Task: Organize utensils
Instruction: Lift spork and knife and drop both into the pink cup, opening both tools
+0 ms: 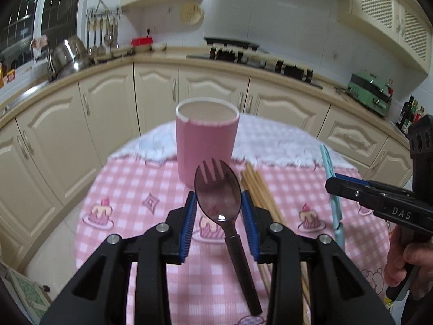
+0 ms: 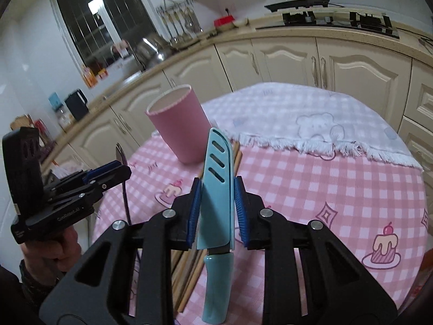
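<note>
Your left gripper (image 1: 219, 211) is clamped on a dark translucent spork (image 1: 217, 189), raised before the pink cup (image 1: 207, 140); your right gripper (image 2: 217, 211) pinches a sheathed teal knife (image 2: 217, 189); only the right view shows the knife's slotted sheath; chopsticks (image 1: 257, 189) lie on the pink checked tablecloth (image 1: 135, 189), kitchen cabinets (image 1: 108, 103) behind.

Even indoor light, dark window (image 2: 108, 19), glare spot on spork (image 1: 217, 189), edges bowed, slight blur
</note>
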`<control>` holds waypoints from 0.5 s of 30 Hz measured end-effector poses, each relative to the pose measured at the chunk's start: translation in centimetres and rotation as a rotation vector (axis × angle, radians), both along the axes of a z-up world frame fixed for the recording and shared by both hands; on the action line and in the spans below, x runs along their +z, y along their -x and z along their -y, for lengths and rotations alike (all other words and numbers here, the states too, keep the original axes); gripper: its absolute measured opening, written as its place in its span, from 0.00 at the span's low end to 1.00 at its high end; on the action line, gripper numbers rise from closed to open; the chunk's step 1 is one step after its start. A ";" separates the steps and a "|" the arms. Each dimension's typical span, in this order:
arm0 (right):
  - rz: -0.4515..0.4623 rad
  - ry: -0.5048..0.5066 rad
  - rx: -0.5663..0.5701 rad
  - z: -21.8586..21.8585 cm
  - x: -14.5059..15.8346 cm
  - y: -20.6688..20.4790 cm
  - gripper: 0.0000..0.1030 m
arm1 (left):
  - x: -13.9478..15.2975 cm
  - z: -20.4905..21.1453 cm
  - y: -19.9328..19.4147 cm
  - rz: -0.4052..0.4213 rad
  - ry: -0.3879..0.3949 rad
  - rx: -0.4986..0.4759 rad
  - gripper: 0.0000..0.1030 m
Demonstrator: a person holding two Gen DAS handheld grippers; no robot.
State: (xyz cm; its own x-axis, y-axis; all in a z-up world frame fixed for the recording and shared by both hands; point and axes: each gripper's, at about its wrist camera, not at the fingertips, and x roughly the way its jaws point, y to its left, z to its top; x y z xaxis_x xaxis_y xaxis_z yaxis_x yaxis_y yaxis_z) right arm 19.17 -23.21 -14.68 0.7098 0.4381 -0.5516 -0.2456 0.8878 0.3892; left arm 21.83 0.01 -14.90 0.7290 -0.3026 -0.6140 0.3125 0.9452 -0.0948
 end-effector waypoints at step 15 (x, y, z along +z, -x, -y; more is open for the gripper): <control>0.226 -0.085 0.012 1.4 6.4 -0.7 0.24 | 6.3 0.2 0.2 0.211 0.022 -0.002 0.32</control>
State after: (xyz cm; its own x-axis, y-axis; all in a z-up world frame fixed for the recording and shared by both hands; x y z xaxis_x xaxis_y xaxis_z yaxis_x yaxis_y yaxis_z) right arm 19.83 -24.56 -8.32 0.8057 0.4851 -0.3399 -0.3453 0.8509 0.3958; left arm 21.62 -0.14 -8.63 0.8403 -0.3159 -0.4406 0.3295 0.9430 -0.0476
